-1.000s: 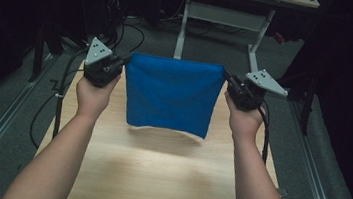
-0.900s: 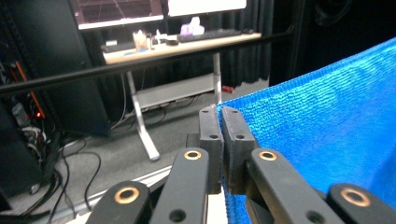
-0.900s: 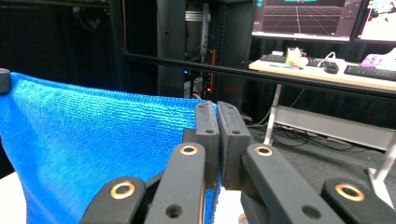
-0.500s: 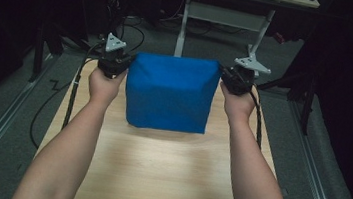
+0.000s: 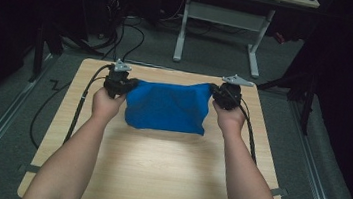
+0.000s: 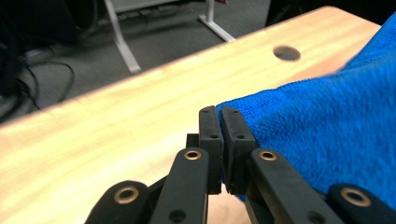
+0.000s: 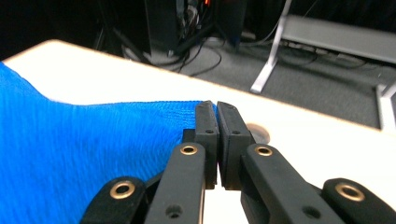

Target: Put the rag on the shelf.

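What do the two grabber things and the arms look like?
The left gripper and right gripper are black, each topped by a grey three-cornered plate, with a black cable trailing behind. Their fingers are flat black bars on arms with brass-ringed holes. The forearms are bare, no sleeves.

No writing, label, brand, number or sign can be read anywhere in these pictures. The blue cloth [image 5: 167, 106] is plain, the wooden surface [image 5: 156, 172] bears no mark, and the black claw parts carry no lettering that can be made out.
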